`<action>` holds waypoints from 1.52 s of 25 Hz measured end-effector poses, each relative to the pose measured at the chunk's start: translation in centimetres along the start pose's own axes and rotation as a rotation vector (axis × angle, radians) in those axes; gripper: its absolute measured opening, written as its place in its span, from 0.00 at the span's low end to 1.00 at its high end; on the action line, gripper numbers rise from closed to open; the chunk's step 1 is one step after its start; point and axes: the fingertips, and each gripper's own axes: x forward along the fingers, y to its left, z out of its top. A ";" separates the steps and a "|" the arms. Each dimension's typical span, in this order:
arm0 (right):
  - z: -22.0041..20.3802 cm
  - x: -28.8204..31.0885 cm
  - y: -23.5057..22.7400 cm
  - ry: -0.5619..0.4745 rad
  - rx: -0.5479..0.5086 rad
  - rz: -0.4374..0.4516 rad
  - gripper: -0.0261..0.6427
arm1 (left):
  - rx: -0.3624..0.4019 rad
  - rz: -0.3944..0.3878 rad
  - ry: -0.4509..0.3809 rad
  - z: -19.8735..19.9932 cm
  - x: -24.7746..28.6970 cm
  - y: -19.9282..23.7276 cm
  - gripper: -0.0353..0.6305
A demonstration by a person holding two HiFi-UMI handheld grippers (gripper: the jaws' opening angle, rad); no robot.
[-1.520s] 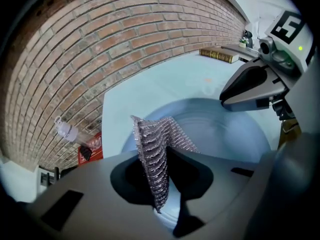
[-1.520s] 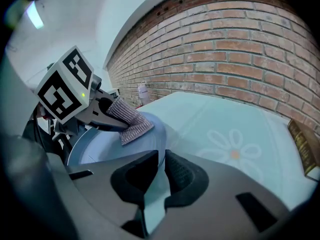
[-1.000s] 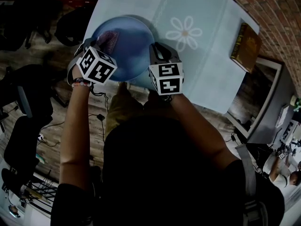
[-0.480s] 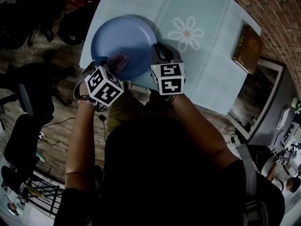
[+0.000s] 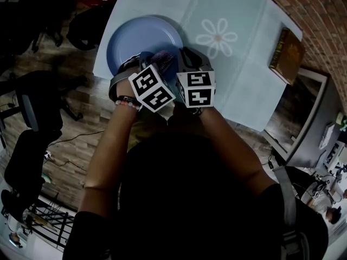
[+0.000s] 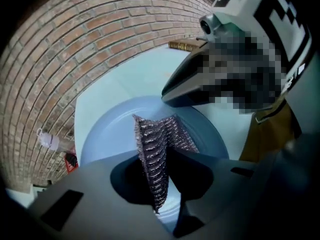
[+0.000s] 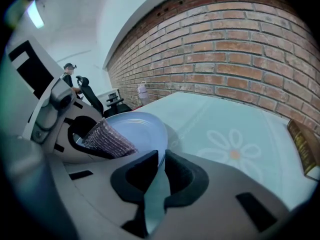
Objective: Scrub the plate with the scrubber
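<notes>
The main danger is that the plate point(image 5: 138, 39) escapes from the right tongs point(image 7: 160, 176). These tongs are closed only on the thin near rim of the plate, so a strong stroke of the scrubber point(image 6: 156, 141) could turn the plate around this one point or pull the rim out. The plate also sits close to the corner of the counter point(image 5: 244, 15) at the upper left of the head view. If it comes free there, it may slide over the edge. A second danger is the scrubber itself: the left tongs point(image 6: 162, 181) are clamped on a narrow fold of the mesh, and heavy pressing could drag it out. The two tongs are just beside each other, so a wide stroke could knock one against the other.

In the left gripper view the scrubber stands up from between the jaws, at the middle of the frame, with the blue plate behind it. It seems to meet the plate near the rim that the right tongs hold, but real contact cannot be confirmed.
</notes>
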 end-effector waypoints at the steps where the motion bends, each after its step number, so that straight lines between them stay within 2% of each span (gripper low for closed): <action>1: 0.0 0.0 0.1 0.001 -0.001 0.000 0.13 | -0.006 0.009 -0.002 0.3 0.1 0.5 0.17; 8: -0.3 0.1 -0.3 0.008 -0.017 -0.018 0.13 | -0.017 0.094 -0.008 1.3 1.4 4.8 0.17; 15: -0.2 0.1 -0.1 0.010 -0.031 -0.017 0.13 | -0.061 0.194 0.033 -1.3 1.2 9.3 0.17; 21: -0.3 0.2 -0.2 0.013 -0.036 -0.010 0.13 | -0.111 0.218 0.110 -5.5 0.0 9.9 0.16; 25: -0.3 0.1 -0.3 0.013 -0.038 -0.002 0.13 | -0.080 0.230 0.177 -7.7 -1.2 7.9 0.16; 29: -0.3 0.1 -0.2 0.009 -0.043 0.002 0.13 | -0.079 0.199 0.211 -9.2 -2.1 4.8 0.16; 35: -0.4 0.0 -0.2 0.008 -0.055 0.015 0.13 | -0.088 0.060 0.115 -8.0 -2.1 1.0 0.16; 38: -0.4 -0.1 -0.2 0.009 -0.054 0.018 0.13 | -0.096 0.054 0.096 -7.1 -1.6 0.8 0.16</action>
